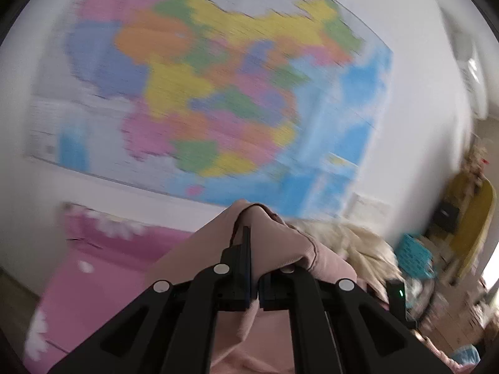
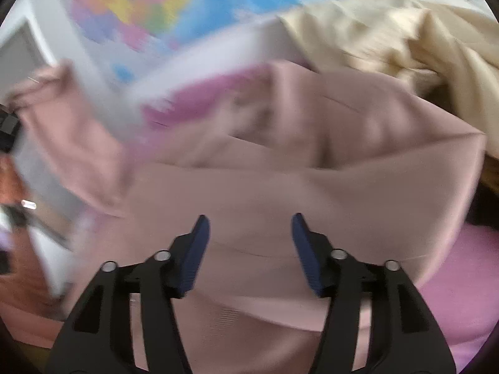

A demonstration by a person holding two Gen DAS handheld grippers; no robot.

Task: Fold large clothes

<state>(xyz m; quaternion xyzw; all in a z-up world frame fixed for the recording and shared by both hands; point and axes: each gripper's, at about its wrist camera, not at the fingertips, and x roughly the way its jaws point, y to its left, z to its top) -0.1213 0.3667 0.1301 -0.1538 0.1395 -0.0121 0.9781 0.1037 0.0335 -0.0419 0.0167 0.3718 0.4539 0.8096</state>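
Gap between right gripper (image 2: 249,227) jaws free; pink garment (image 2: 280,193) fills room ahead; cream bedding (image 2: 389,40) heaped beyond.

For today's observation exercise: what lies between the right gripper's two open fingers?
In the right wrist view, the right gripper stands open over the pink garment; only that cloth shows in the gap, below the pads, not pinched.
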